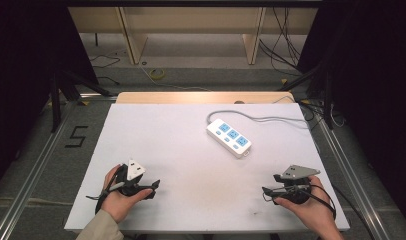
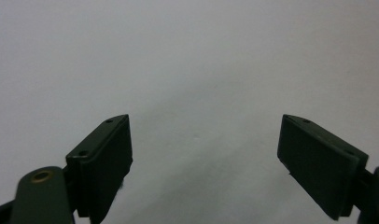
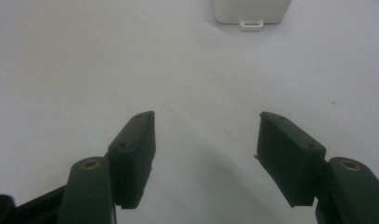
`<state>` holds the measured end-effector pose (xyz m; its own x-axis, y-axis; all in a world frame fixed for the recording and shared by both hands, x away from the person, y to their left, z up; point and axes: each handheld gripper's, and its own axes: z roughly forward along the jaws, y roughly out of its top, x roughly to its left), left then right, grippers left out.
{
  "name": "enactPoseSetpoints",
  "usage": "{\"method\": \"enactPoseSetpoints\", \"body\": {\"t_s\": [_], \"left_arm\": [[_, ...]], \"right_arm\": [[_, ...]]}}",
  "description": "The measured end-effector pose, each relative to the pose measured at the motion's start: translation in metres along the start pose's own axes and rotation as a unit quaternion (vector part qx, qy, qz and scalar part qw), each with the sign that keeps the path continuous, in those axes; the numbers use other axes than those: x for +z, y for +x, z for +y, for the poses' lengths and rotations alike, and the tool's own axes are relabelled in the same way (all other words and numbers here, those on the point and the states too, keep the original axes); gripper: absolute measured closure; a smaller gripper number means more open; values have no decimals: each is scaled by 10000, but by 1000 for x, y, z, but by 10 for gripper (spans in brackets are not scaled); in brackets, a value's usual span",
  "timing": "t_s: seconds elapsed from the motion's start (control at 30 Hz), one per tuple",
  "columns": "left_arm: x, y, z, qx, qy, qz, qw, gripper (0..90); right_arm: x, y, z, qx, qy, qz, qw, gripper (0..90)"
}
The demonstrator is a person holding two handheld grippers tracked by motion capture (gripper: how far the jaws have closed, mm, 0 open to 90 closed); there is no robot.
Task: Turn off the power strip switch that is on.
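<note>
A white power strip (image 1: pixel 229 137) with blue sockets lies on the white table (image 1: pixel 181 150), right of centre, its grey cable (image 1: pixel 261 119) running off to the back right. Its near end (image 3: pixel 251 10) appears at the top of the right gripper view. My left gripper (image 1: pixel 155 187) rests low at the front left, open, with nothing between its fingers (image 2: pixel 103 158). At the front right my right gripper (image 1: pixel 267 192) is also open and holds nothing; its fingers (image 3: pixel 134 149) stand well apart above bare table.
The table's front edge runs just beneath both hands. Metal rails (image 1: pixel 31 165) flank the table left and right. Beyond the far edge are a grey floor with loose cables (image 1: pixel 157 74) and wooden furniture legs (image 1: pixel 133 40). A "5" mark (image 1: pixel 77 136) is on the floor at left.
</note>
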<state>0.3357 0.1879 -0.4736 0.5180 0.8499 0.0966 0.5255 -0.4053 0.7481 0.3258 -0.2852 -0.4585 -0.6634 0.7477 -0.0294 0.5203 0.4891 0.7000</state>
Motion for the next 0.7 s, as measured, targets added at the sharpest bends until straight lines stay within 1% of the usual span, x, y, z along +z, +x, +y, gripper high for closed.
{"method": "enactPoseSetpoints", "body": {"t_s": [0.03,0.13,0.17,0.3,0.33,0.37,0.43,0.47,0.5,0.53,0.6,0.7], "left_arm": [[0,0,0,17,2,-1,10000,176],[0,-1,1,21,-31,0,10000,178],[0,-1,0,19,-37,-4,10000,178],[0,-2,0,9,-38,-11,10000,181],[-1,-2,-1,4,-42,-11,10000,181],[-1,-2,0,5,-52,3,10000,182],[-1,-1,0,8,-63,17,10000,183],[-1,-1,0,8,-63,17,10000,184],[-1,-1,0,-3,-68,26,10000,184],[-1,-1,0,-16,-68,38,10000,186],[0,-1,-1,-38,-78,49,10000,188],[0,-1,-1,-56,-110,55,9999,189]], "right_arm": [[0,0,0,0,0,0,10000,392],[-1,0,1,-99,83,-7,9999,446],[-1,0,1,-99,83,-7,9999,446],[-1,-1,5,-183,202,-18,9996,602],[-1,-1,5,-183,202,-18,9996,602],[-2,-2,7,-193,230,-5,9995,679],[-2,-3,10,-212,248,-41,9995,753],[-2,-3,10,-212,248,-41,9995,753],[-2,-4,13,-220,295,-52,9993,811],[-2,-4,14,-224,349,-61,9991,840],[-2,-5,16,-200,396,-105,9990,882],[-1,-5,18,-151,389,-124,9991,900]]}}
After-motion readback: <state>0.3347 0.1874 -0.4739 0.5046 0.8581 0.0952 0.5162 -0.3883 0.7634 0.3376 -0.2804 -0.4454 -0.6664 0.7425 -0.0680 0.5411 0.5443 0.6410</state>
